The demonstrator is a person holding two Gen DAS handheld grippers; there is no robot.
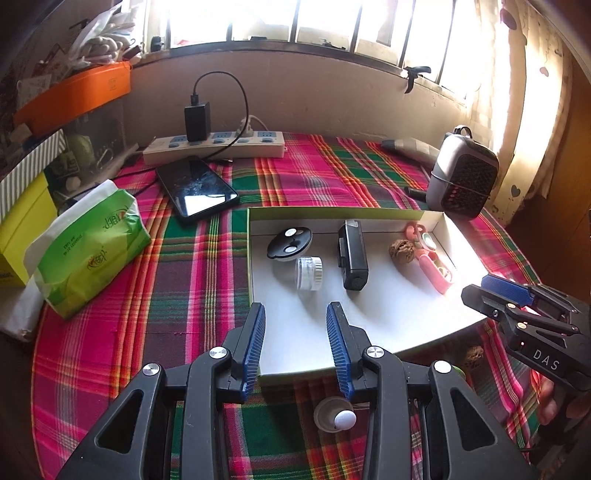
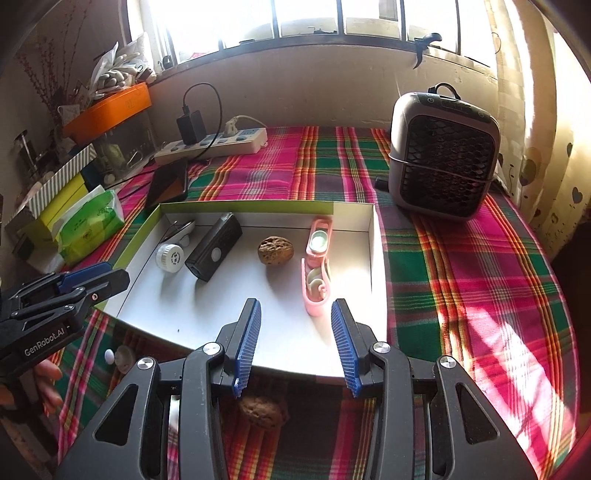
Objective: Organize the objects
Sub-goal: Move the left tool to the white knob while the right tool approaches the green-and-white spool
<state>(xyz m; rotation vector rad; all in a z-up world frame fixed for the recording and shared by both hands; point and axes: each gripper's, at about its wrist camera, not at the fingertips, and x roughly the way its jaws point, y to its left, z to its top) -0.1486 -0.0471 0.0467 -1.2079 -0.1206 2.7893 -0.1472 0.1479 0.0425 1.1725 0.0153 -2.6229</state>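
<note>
A plaid cloth (image 2: 461,266) in pink, green and red covers the worktop under a bright barred window (image 1: 332,18); a power strip (image 1: 214,146) lies along the back wall, a phone (image 1: 197,188) before it, a small grey fan (image 2: 443,155) at the right; the shallow white box (image 1: 369,317) holds a walnut (image 2: 276,250), a black device (image 1: 352,258) and a pink case (image 2: 317,266); a second walnut (image 2: 263,411) lies on the cloth outside it; the left gripper (image 1: 295,343) and right gripper (image 2: 295,343) both stand apart, empty, over the box's near edge.
</note>
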